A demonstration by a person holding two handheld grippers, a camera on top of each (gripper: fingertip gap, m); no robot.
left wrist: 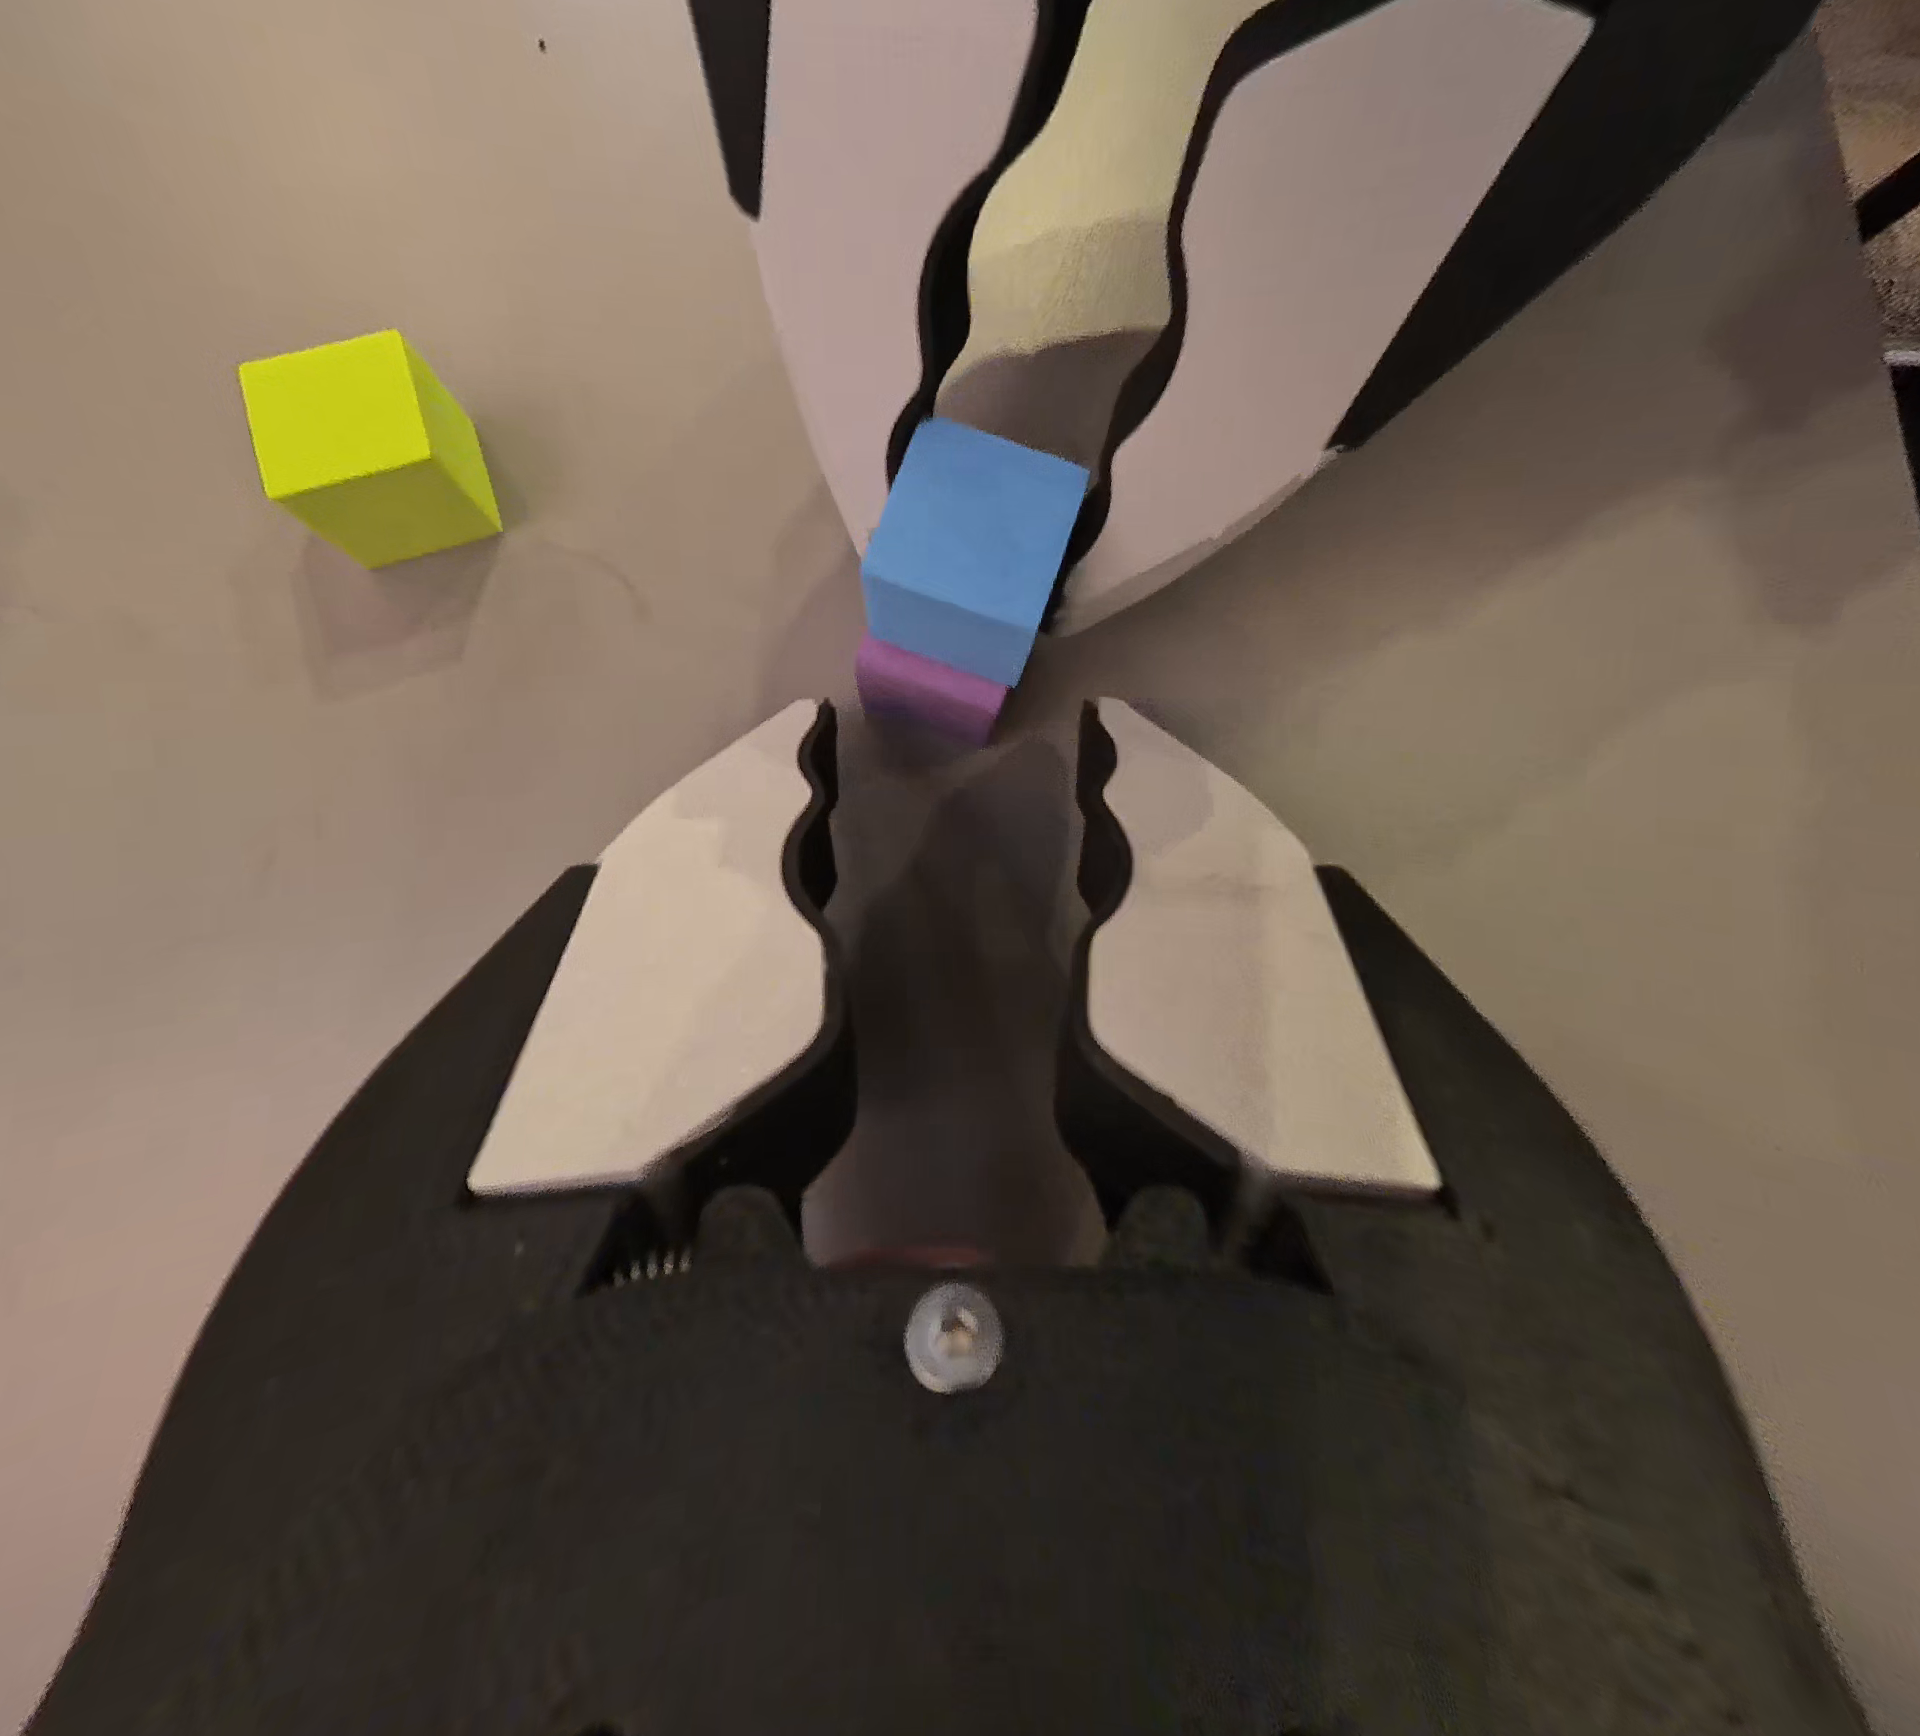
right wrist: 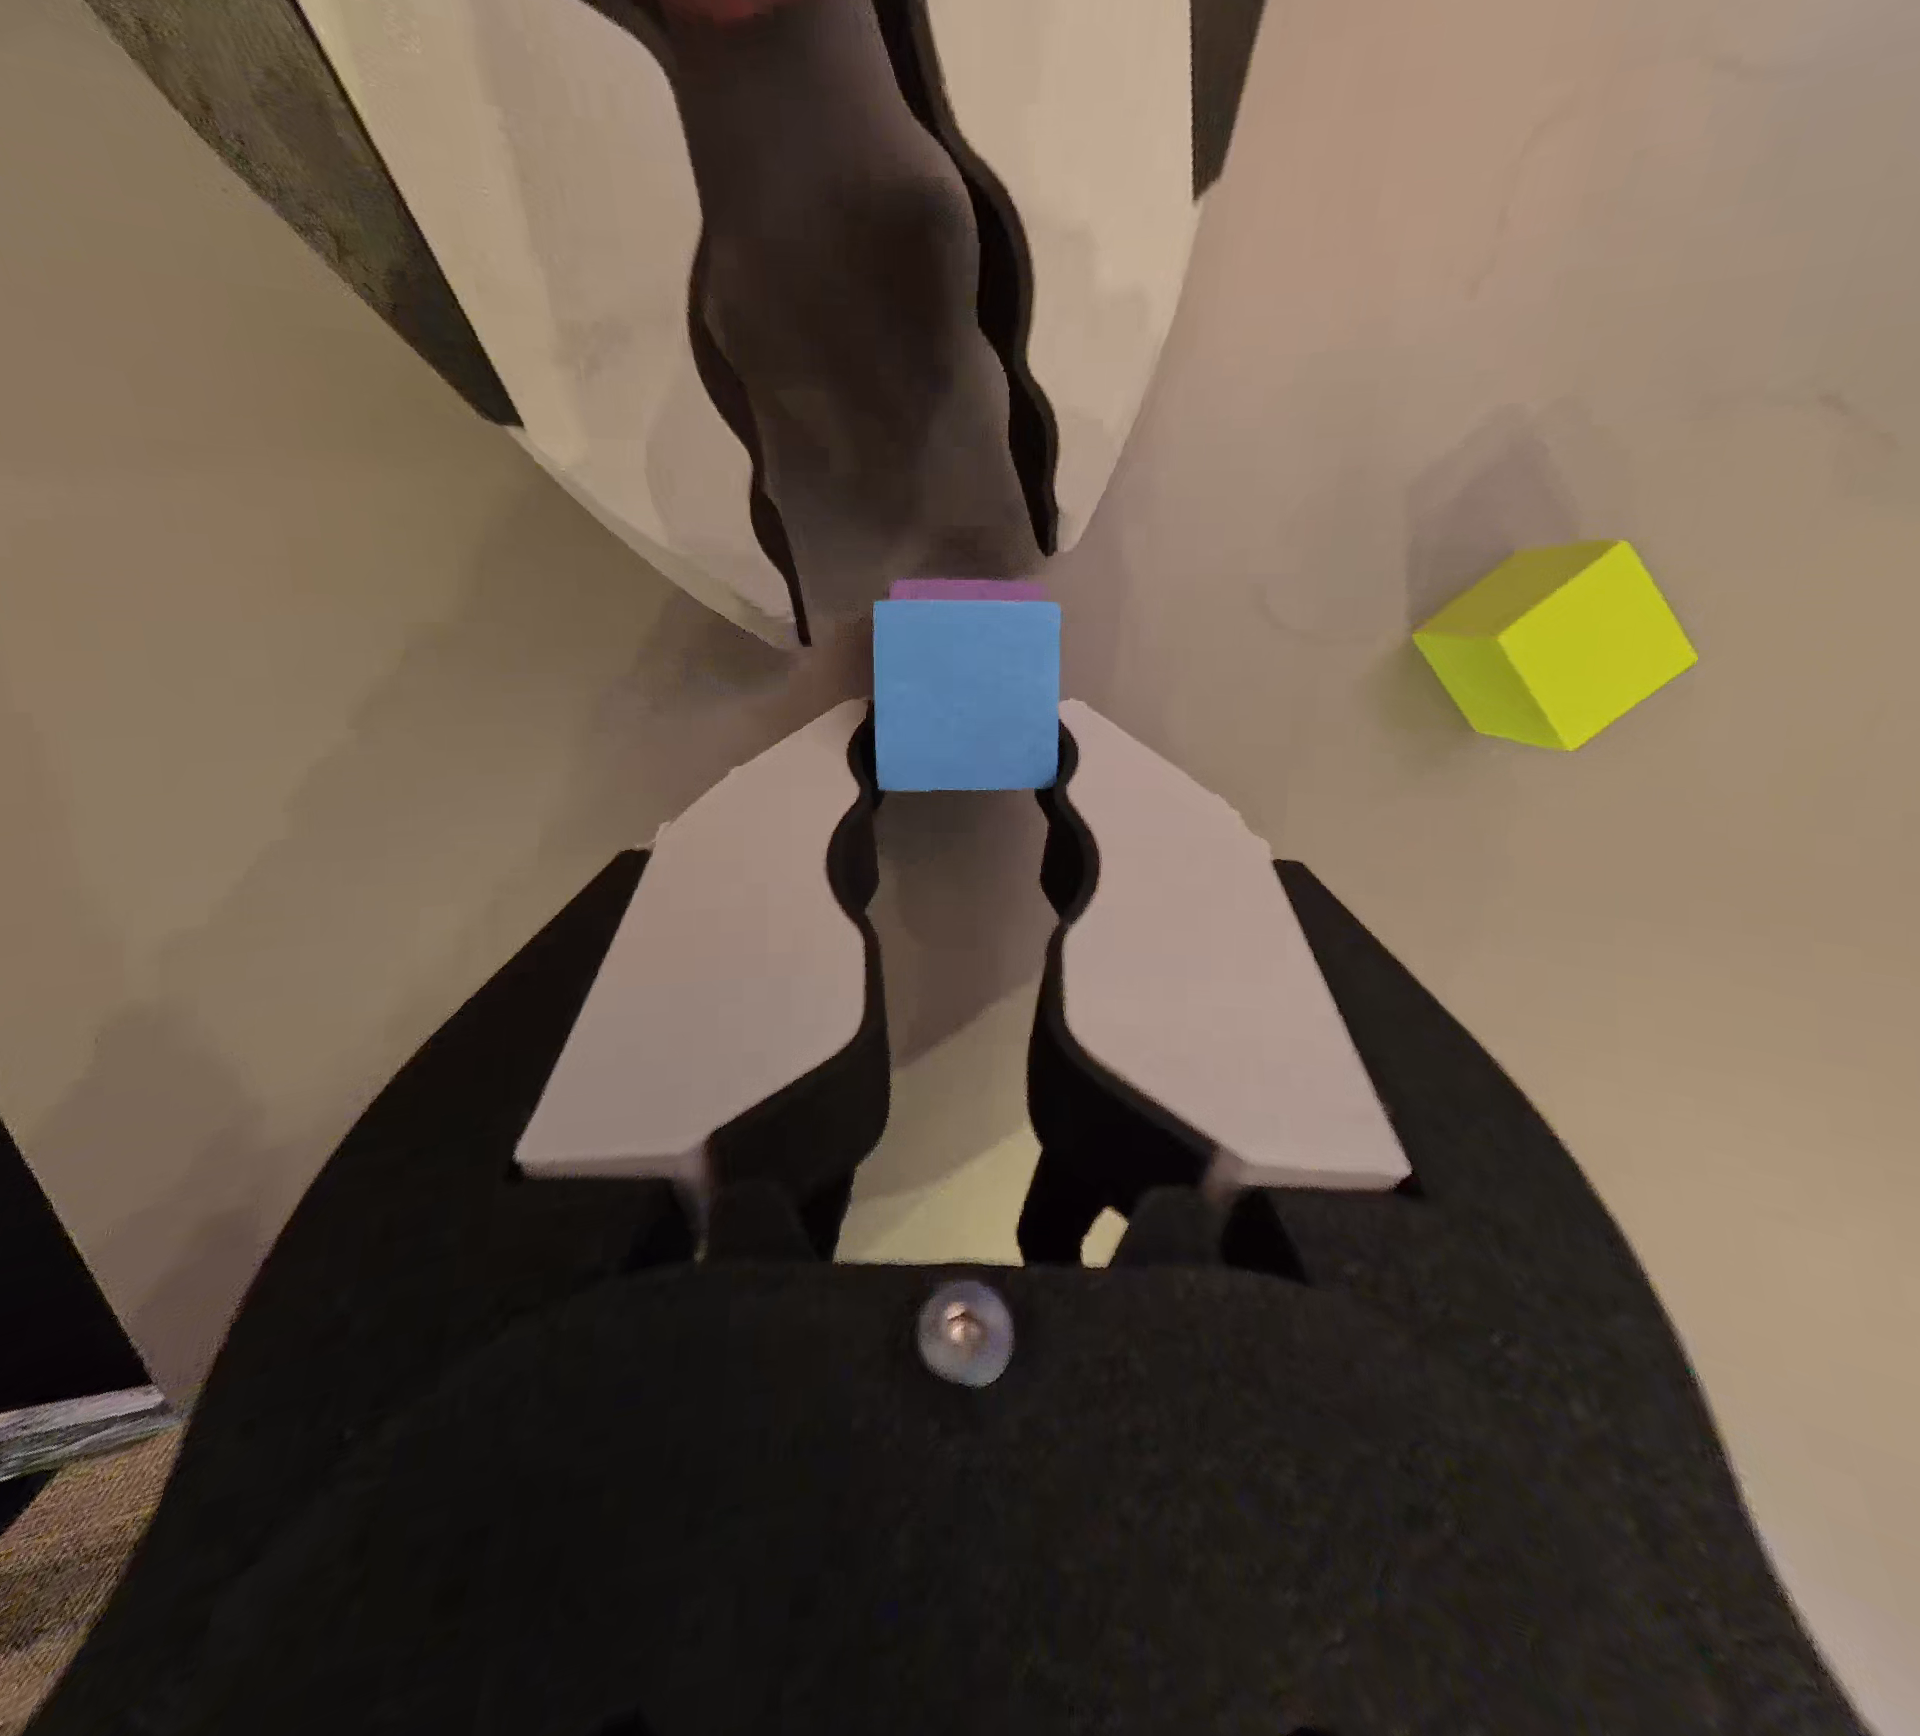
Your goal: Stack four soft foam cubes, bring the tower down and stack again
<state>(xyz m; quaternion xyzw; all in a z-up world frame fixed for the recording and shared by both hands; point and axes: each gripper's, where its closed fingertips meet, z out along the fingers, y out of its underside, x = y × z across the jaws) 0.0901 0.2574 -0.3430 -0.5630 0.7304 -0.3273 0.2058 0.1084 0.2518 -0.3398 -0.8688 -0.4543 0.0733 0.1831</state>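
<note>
Gripping: the right claw (right wrist: 966, 756) has both fingertips pressed against the sides of the blue cube (right wrist: 966, 694), which fills the space between its tips.
Left claw: the left claw (left wrist: 951, 730) stands parted with bare space between its fingers (left wrist: 816, 782); it faces the right claw, tips nearly meeting across the cubes.
Purple cube: the purple cube (left wrist: 930, 699) sits directly under the blue one, just ahead of the left claw's tips and not between them.
Yellow cube: the yellow cube (right wrist: 1553, 642) lies alone, well off to the right of the right claw and to the left of the left claw.
Table: the pale table (left wrist: 312, 855) lies beneath both claws.
Fourth cube: cannot tell where it is.
</note>
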